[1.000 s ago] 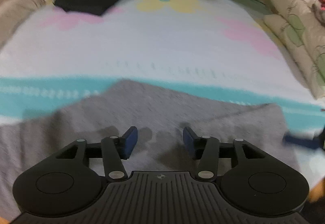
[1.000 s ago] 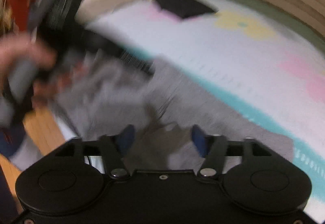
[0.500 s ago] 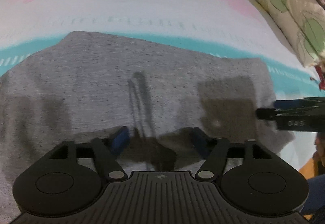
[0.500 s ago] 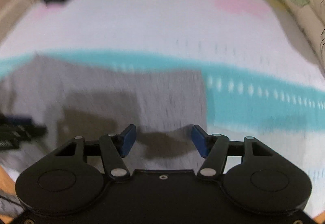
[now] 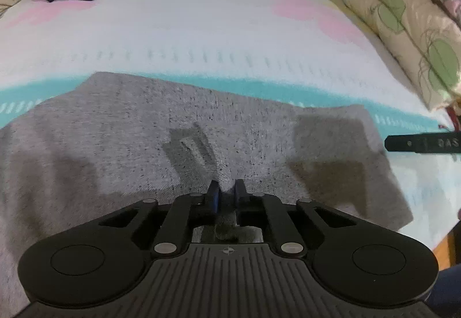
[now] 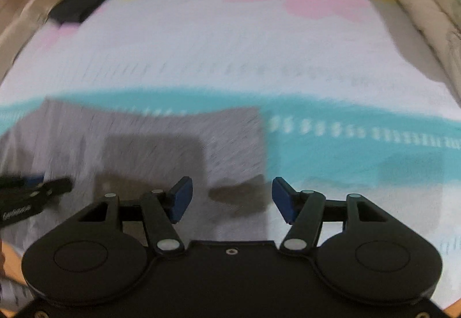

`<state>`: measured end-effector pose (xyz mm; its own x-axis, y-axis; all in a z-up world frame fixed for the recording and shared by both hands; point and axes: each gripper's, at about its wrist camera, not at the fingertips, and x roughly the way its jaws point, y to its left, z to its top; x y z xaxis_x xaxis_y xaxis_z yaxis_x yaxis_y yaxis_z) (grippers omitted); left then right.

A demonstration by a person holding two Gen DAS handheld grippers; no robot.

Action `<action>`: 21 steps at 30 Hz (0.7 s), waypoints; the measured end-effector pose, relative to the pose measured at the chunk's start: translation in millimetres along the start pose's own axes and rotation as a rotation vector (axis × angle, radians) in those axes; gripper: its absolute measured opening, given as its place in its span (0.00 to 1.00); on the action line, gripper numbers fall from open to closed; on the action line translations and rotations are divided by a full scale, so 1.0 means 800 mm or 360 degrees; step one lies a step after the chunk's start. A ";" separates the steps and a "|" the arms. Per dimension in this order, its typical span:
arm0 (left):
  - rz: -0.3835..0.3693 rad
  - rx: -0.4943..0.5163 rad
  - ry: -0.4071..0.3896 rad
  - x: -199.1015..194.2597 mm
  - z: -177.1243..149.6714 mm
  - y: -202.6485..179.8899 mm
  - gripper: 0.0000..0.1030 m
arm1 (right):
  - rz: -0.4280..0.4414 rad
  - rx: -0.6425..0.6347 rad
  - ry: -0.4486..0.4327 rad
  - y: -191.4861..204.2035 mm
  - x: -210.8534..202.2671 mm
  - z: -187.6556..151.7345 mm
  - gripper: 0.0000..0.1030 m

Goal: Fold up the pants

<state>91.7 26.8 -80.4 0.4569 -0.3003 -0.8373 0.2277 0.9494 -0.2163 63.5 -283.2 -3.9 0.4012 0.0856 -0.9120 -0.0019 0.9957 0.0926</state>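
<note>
Grey pants point(image 5: 201, 139) lie lengthwise across the bed, lower frame — left claw point(image 5: 226, 195) closing, cloth pinched at the near edge; right claw point(image 6: 230, 197) gaping over their right-hand corner.

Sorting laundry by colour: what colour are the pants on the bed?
Heathered grey pants, speckled dark; clearest in the left wrist view.
</note>
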 end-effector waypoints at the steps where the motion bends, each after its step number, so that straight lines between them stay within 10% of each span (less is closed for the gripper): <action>1: 0.0004 -0.0008 -0.0010 -0.010 -0.003 0.002 0.08 | -0.0008 0.0040 -0.0011 -0.008 -0.005 0.003 0.63; 21: 0.0180 0.0048 0.0017 0.004 -0.022 0.009 0.35 | -0.0053 -0.0053 -0.0037 0.035 0.052 0.019 0.49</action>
<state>79.4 34.3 -93.7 0.4721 -0.1904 -0.8607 0.2012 0.9739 -0.1050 94.5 -252.6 -33.3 0.4226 0.0520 -0.9048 -0.0185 0.9986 0.0488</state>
